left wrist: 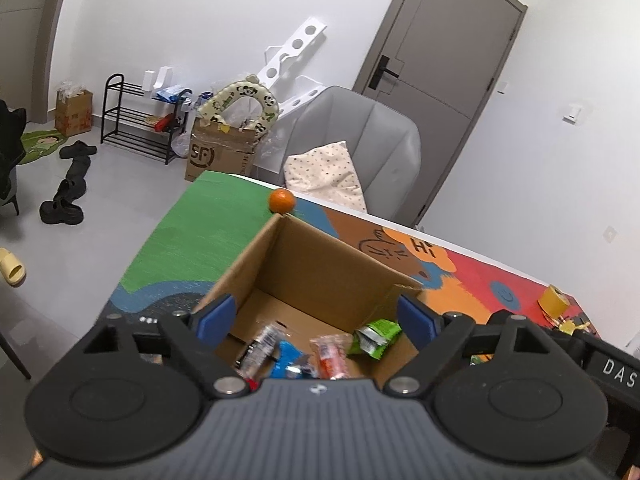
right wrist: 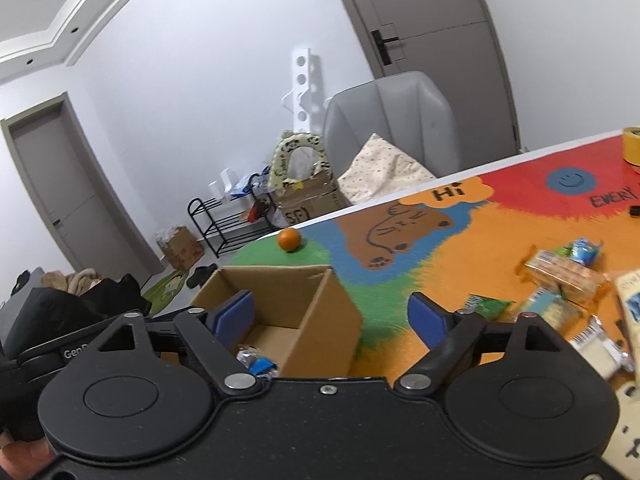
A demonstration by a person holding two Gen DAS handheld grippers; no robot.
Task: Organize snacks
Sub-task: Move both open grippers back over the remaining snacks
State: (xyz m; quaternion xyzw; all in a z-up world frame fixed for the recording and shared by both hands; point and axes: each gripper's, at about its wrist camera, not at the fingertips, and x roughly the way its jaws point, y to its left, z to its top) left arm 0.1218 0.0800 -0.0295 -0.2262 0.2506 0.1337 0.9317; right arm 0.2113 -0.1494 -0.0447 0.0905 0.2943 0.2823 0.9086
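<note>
left gripper hovering agape, empty, over cardboard box | right gripper gaping, empty | advice: approaching table's loose snack packets singly, releasing low.

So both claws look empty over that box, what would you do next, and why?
Probably swing the right hand-held gripper toward the green snack packet on the mat. Both hand-held grippers stand open and empty, several packets already lie in the cardboard box, and more snacks remain loose on the mat.
</note>
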